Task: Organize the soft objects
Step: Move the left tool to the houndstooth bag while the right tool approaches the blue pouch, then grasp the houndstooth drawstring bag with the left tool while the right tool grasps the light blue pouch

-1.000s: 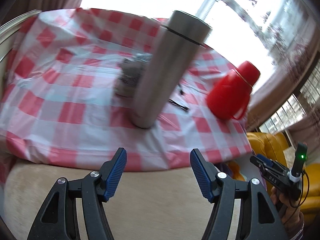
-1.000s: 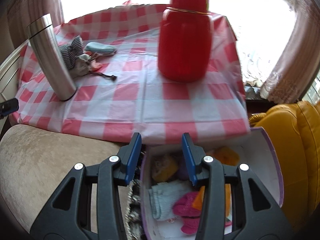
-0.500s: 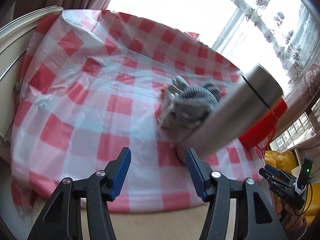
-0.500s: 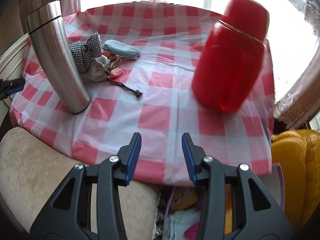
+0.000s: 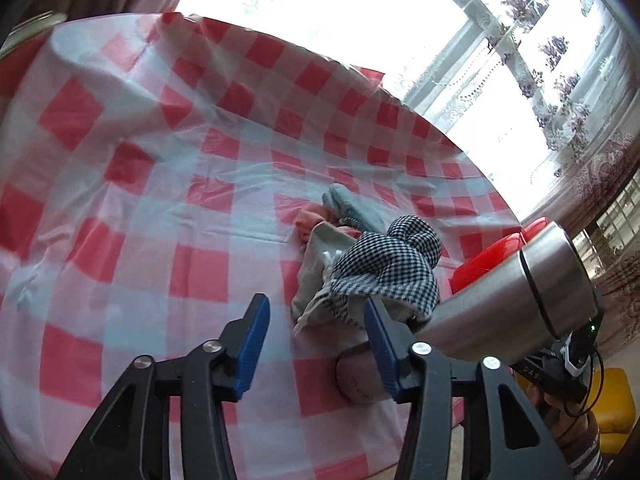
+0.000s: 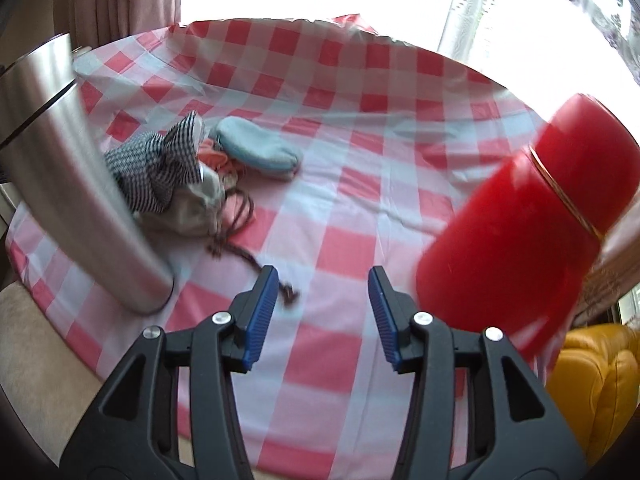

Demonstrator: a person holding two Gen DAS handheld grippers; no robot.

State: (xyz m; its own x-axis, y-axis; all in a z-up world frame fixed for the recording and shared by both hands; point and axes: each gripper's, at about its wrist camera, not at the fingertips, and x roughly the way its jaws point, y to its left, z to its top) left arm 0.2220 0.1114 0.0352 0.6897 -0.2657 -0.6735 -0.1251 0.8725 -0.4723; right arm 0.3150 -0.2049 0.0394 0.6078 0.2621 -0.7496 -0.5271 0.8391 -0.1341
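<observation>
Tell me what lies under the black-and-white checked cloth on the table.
The checked cloth sits on a pale grey drawstring pouch, whose dark cord trails out onto the tablecloth. Pink-orange fabric shows beside it. Whatever else lies beneath is covered.

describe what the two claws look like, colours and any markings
Both match: the left claw and the right claw have black plastic frames with silver rivets and ribbed blue pads. Seen from the left wrist, the right unit bears white lettering, a green light and a black cable.

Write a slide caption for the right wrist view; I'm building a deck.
Empty right tongs opening over the checked tablecloth, soft pile between steel flask and red flask.
</observation>
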